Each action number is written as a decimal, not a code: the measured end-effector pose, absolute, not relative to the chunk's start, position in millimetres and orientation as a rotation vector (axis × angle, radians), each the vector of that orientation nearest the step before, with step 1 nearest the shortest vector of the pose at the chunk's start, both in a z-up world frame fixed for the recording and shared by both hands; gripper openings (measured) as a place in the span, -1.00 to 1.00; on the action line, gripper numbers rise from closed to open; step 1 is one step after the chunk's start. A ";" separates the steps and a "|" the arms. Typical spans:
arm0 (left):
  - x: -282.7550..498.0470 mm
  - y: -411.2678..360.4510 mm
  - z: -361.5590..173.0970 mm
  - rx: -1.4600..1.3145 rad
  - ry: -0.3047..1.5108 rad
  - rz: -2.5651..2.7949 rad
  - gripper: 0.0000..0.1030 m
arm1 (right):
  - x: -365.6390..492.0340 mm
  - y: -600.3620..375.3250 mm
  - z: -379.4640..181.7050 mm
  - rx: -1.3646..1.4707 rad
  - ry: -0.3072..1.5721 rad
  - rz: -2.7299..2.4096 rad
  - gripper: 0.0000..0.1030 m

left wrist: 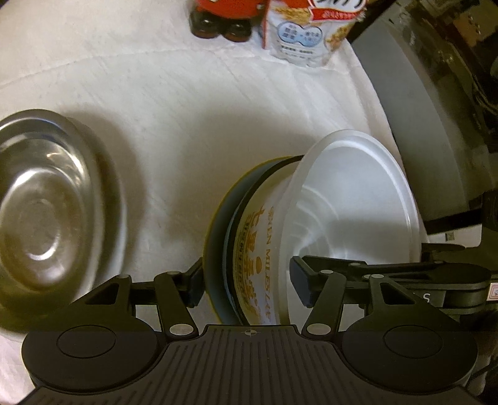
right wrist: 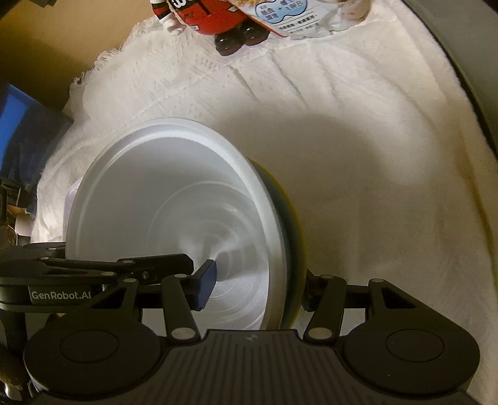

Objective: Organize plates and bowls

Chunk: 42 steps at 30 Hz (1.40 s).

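Observation:
A frosted white plastic bowl (left wrist: 351,199) is nested in a printed paper bowl (left wrist: 249,236) with a dark and yellow rim. Both are tilted on edge above the white cloth. My left gripper (left wrist: 249,280) is shut on the wall of the nested bowls, one finger outside, one inside. My right gripper (right wrist: 258,286) is shut on the same bowls from the other side; the white bowl (right wrist: 174,212) fills its view, with the paper bowl's yellow rim (right wrist: 294,224) behind. A steel bowl (left wrist: 46,199) sits on the cloth to the left.
A white cloth (left wrist: 186,102) covers the table. A red figure with dark feet (right wrist: 218,18) and a printed carton (left wrist: 298,31) stand at the back. A grey edge (left wrist: 414,124) runs along the right side. A blue object (right wrist: 18,131) lies off the cloth at left.

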State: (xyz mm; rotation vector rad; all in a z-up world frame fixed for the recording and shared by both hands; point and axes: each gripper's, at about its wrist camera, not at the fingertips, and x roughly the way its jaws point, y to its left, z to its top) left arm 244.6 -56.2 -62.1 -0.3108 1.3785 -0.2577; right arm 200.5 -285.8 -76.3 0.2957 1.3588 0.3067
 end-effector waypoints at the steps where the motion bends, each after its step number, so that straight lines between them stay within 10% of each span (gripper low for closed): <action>1: 244.5 -59.3 -60.3 -0.292 1.367 -0.257 0.17 | 200.4 -288.9 -77.8 0.306 1.358 0.311 0.07; 42: 228.6 -22.5 -20.0 -0.328 1.271 -0.218 0.15 | 200.6 -252.5 -32.6 0.291 1.315 0.344 0.12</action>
